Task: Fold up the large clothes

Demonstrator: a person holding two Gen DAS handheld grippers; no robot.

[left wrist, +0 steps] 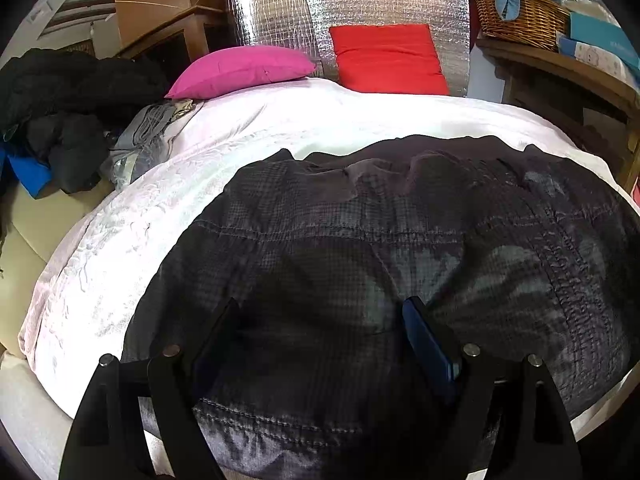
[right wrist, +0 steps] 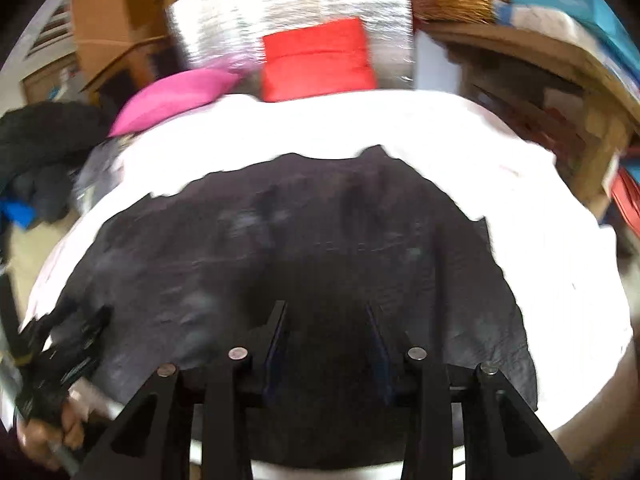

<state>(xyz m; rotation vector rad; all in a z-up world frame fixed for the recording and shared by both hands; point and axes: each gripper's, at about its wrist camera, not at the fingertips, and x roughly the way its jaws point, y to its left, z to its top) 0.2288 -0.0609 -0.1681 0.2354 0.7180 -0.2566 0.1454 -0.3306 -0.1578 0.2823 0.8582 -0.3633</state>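
One wide bed under a white quilted cover (left wrist: 248, 136) carries the dark grey checked quilted garment (left wrist: 360, 240), spread flat across its near half, with a pink cushion (left wrist: 240, 70) and a red cushion (left wrist: 388, 58) at the far end. Both tongs hover over the garment: the left gripper (left wrist: 324, 312) gapes wide with nothing between its jaws, and the right gripper (right wrist: 326, 312), blurred, stands partly open and holds nothing.

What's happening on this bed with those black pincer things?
A person is folding a large dark quilted jacket spread on the white bedspread, using a handheld gripper in each hand. The left gripper hovers open over the jacket's near part, gripping nothing. The right gripper also stands open above the fabric; its view is blurred. A pink pillow and a red pillow sit at the head of the bed.
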